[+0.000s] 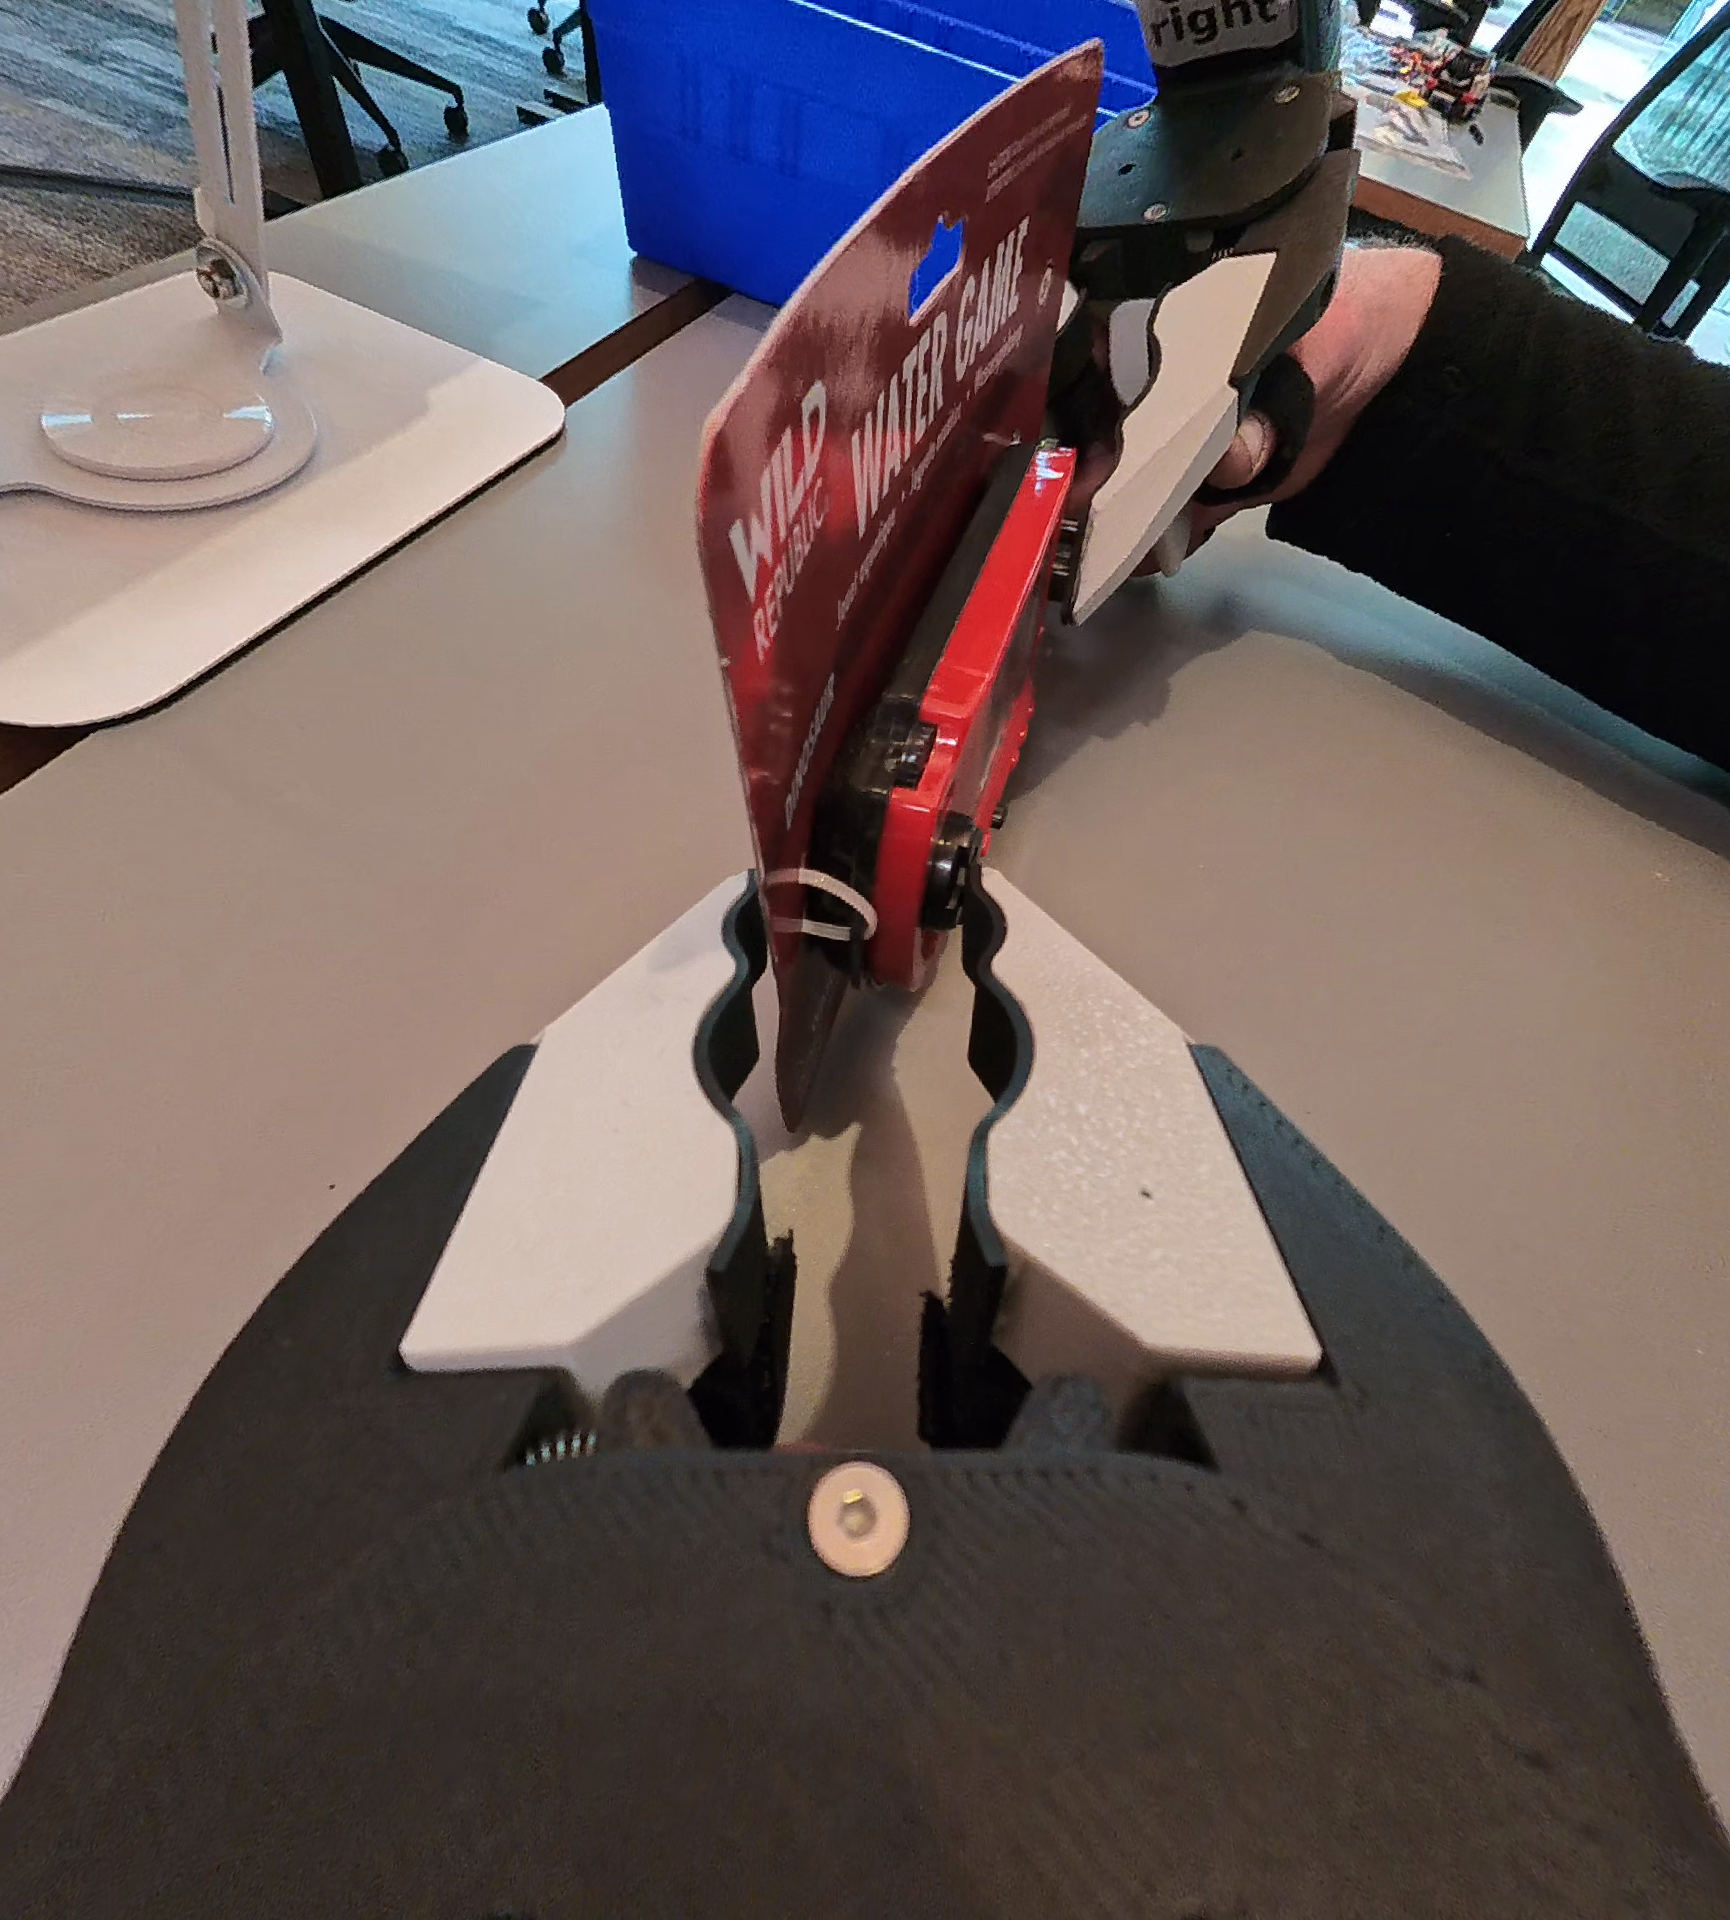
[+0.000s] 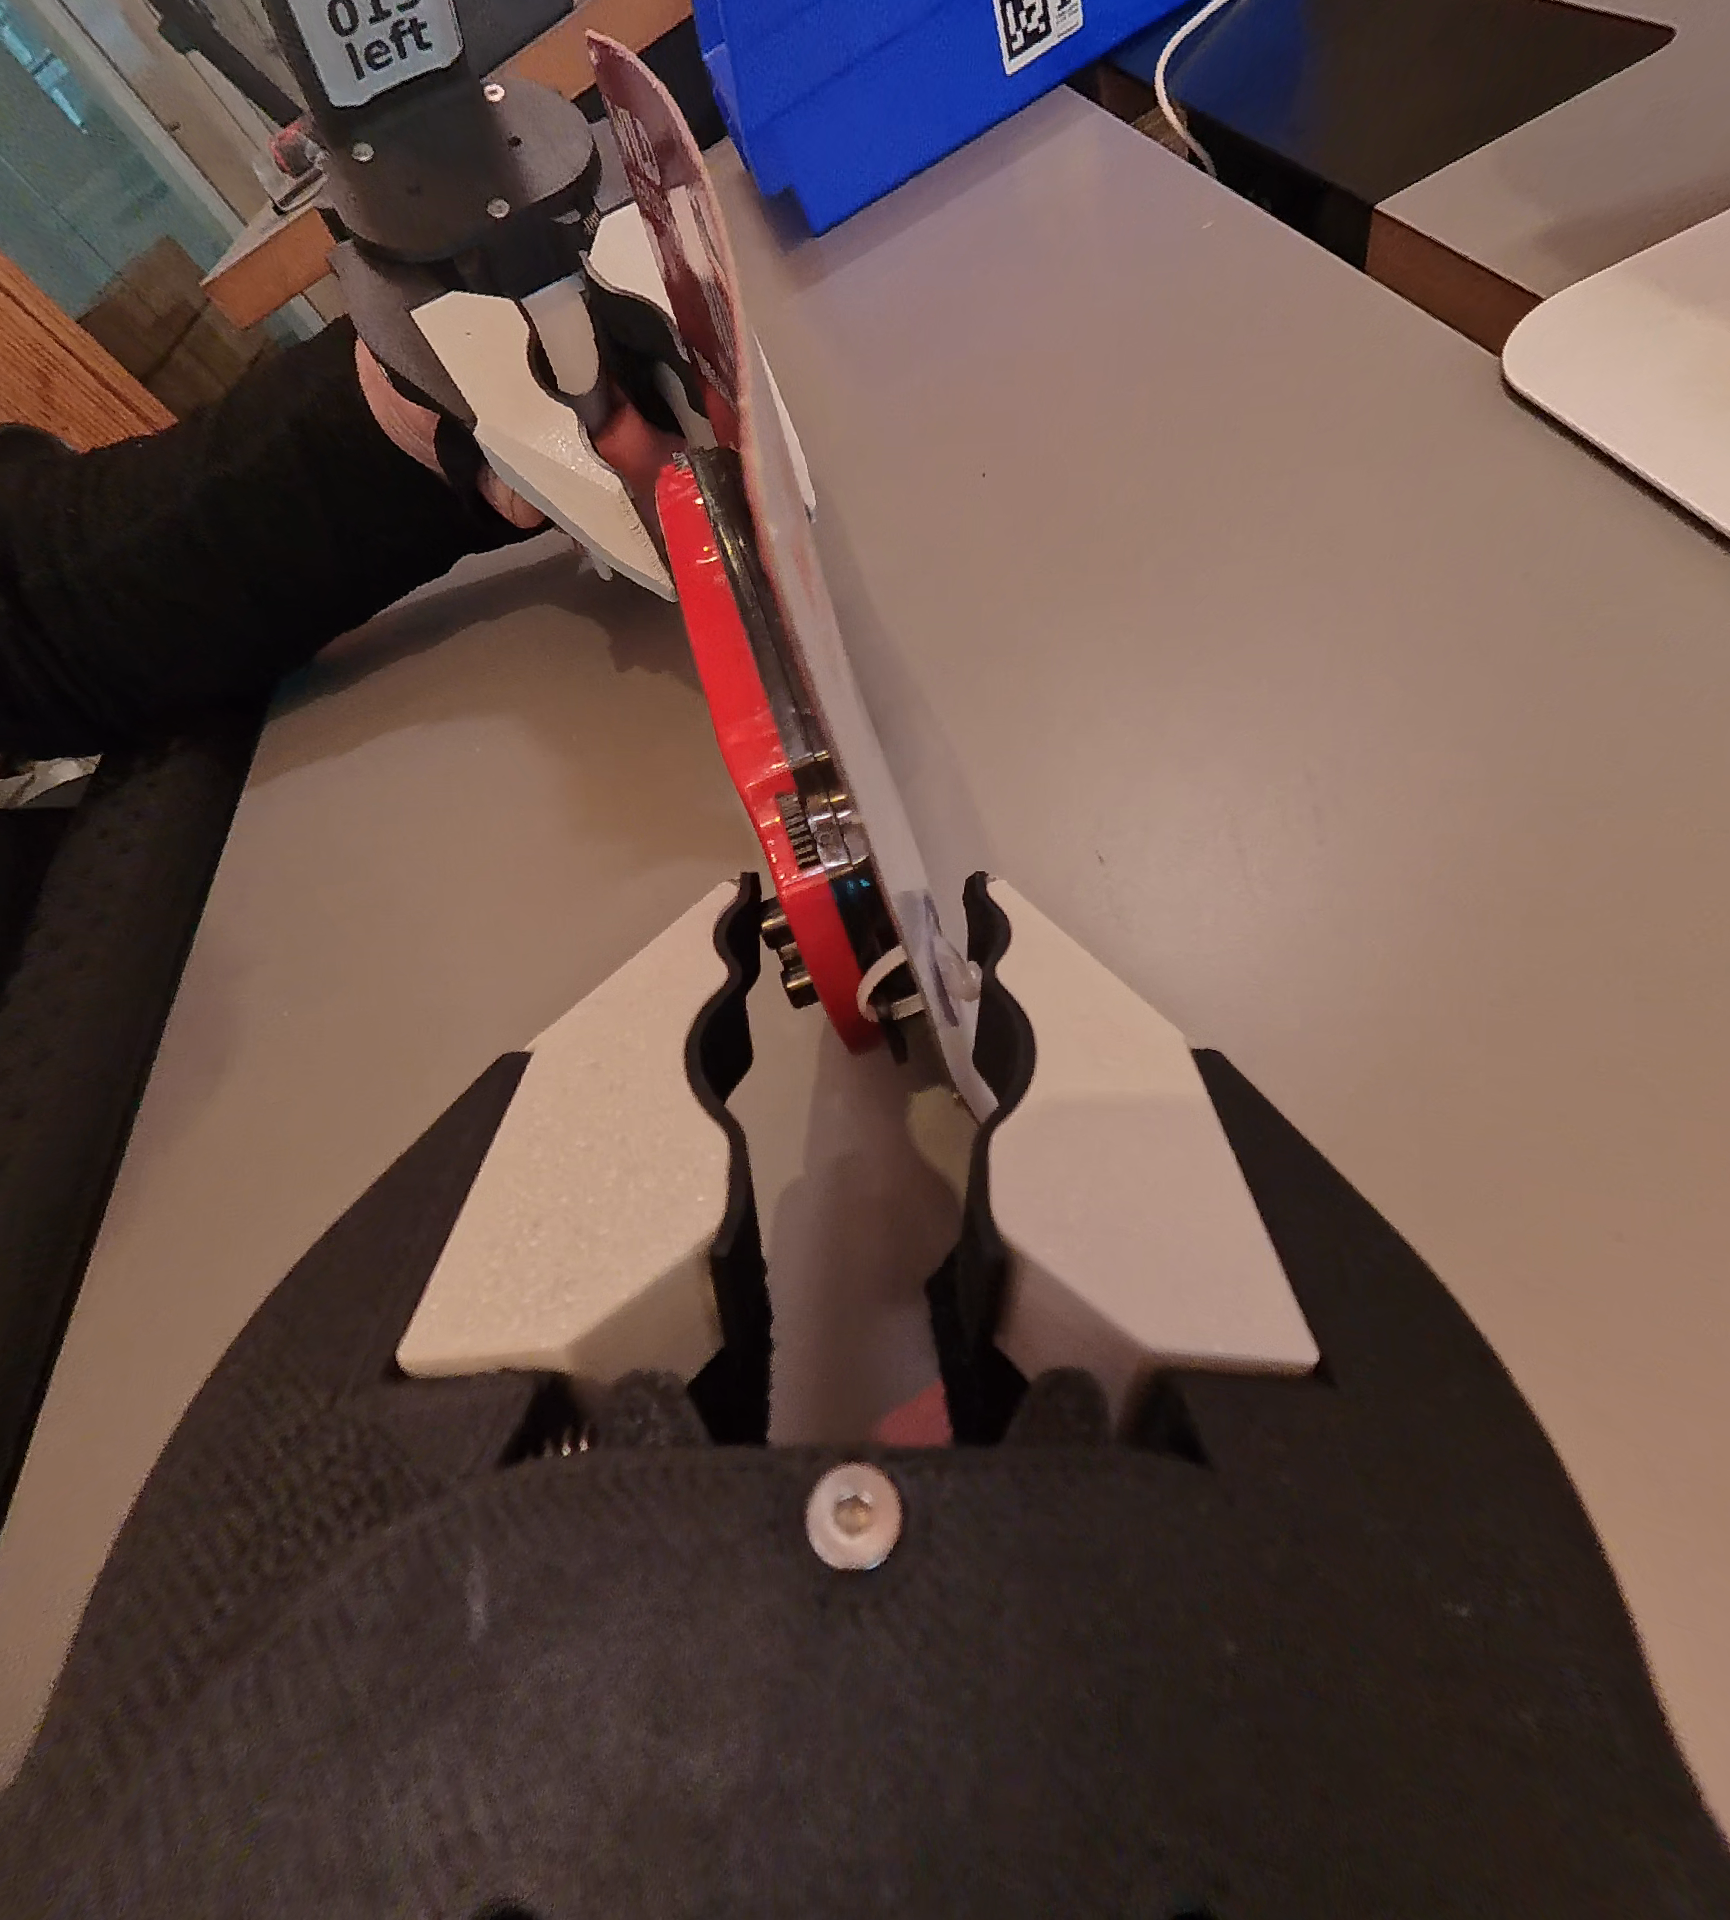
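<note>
Both grippers' fingers [image 1: 736, 966] astride carded toy [image 1: 954, 707].

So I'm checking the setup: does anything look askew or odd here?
The carded red toy stands on edge, leaning, pinched at opposite ends by the left gripper and right gripper. Nothing looks spilled or broken.

Packaged toy [image 1: 954, 727] stands on edge above the table [image 1: 321, 987], tilted, held betw. two grippers facing each other. Left gripper [image 1: 866, 904] clamps the near end in its own view; right gripper [image 1: 1100, 499] grips the far end, w/ a person's hand [image 1: 1349, 384] behind it. Backing card [image 1: 892, 416] sits on the toy's left side, rising above it. Storage bin [image 1: 788, 135] lies behind the card at the table's far edge. Lamp base [image 1: 165, 436] rests on a mat [image 1: 217, 582], far left.
</note>
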`<state>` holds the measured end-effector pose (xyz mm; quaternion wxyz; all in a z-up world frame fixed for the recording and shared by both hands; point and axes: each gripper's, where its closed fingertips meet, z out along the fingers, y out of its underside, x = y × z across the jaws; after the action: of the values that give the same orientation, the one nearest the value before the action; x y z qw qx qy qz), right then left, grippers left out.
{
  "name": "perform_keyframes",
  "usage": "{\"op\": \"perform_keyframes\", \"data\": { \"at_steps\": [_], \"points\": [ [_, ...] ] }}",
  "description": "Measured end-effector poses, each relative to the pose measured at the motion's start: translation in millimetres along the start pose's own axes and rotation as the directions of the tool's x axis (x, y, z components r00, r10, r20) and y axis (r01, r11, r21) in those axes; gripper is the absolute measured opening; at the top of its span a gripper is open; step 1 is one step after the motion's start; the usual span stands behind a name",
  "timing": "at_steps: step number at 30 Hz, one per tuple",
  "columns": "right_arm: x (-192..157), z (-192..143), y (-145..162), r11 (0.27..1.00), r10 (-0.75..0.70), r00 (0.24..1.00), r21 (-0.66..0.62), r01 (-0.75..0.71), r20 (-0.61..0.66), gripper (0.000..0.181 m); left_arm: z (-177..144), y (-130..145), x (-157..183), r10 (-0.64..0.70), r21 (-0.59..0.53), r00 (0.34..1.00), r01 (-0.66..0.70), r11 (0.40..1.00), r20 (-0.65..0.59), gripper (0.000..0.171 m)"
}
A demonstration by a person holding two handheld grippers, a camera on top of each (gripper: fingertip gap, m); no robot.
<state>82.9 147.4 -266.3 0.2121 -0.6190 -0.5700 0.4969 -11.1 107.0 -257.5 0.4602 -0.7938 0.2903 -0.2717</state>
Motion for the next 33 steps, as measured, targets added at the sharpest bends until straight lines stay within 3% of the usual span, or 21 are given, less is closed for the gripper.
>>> {"op": "perform_keyframes", "data": {
  "at_steps": [21, 33],
  "points": [
    [1.7, 0.9, 6.8, 0.998, -0.039, 0.999, -0.041, 0.039, -0.009, 0.029, -0.3, -0.2, -3.7, -0.057, 0.023, 0.998, 0.057, 0.998, -0.018, 0.034],
    [1.6, -0.9, 5.3, 1.000, -0.009, 1.000, -0.027, 0.008, -0.008, 0.039, 0.9, -0.7, -2.1, -0.055, 0.020, 0.998, 0.055, 0.998, -0.024, 0.034]
  ]
}}
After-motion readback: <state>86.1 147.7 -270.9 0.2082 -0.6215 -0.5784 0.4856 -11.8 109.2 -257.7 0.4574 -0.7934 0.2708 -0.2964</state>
